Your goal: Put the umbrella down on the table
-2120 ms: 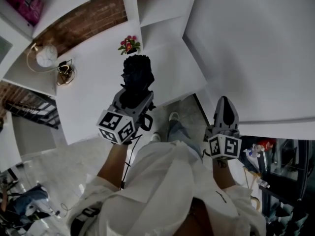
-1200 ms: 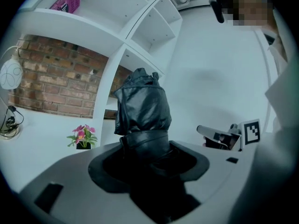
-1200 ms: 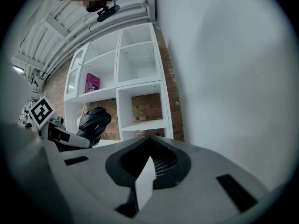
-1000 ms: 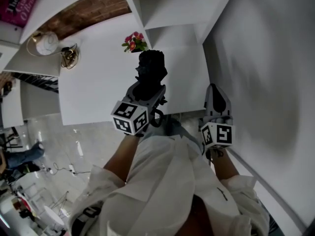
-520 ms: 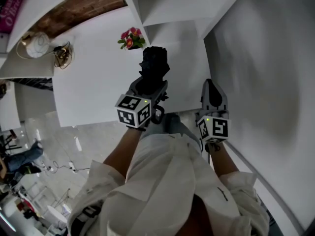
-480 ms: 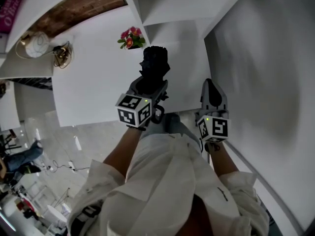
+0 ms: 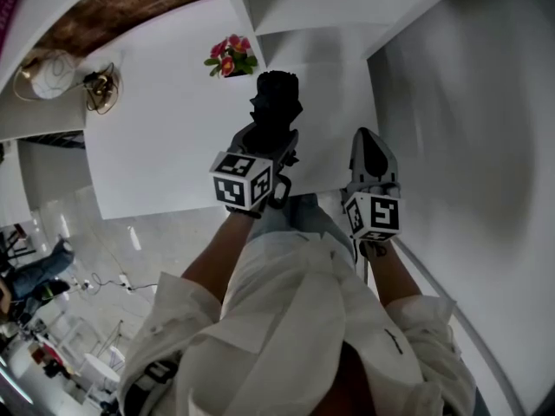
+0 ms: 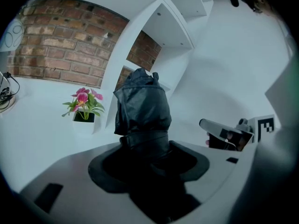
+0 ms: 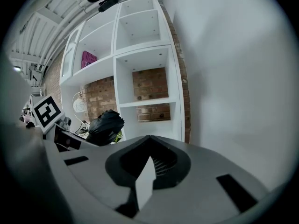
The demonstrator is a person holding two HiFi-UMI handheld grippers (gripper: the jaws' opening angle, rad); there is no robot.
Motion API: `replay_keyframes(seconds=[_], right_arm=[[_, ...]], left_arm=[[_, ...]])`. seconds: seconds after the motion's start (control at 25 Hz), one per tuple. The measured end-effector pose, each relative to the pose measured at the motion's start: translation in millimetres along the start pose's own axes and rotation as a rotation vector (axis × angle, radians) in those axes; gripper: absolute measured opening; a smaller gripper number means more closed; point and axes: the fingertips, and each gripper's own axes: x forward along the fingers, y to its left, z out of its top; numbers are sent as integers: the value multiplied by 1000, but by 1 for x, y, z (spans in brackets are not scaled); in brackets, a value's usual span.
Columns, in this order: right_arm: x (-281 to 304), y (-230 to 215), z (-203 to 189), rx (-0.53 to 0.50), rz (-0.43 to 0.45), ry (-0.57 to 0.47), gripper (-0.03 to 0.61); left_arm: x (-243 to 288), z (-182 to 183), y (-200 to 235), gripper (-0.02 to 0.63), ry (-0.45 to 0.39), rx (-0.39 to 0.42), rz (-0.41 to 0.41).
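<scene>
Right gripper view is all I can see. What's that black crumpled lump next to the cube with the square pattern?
Observer: A folded black umbrella. The left gripper has its jaws clamped round its lower part.
Operator: Is anything hiding behind it?
Observer: Pink flowers in a small white pot, standing on the white table beyond the umbrella.
Operator: Is the umbrella lying down yet?
Observer: No. In the head view it sticks out of the jaws over the table's near part, held by the gripper.
</scene>
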Motion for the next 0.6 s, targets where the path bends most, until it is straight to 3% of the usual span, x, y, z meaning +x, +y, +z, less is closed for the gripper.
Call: replay_keyframes(seconds=[0.6], right_arm=[[37,10,-46,27,29,99,18]], left_arm=[[45,-33,42,275,106,-28,71]])
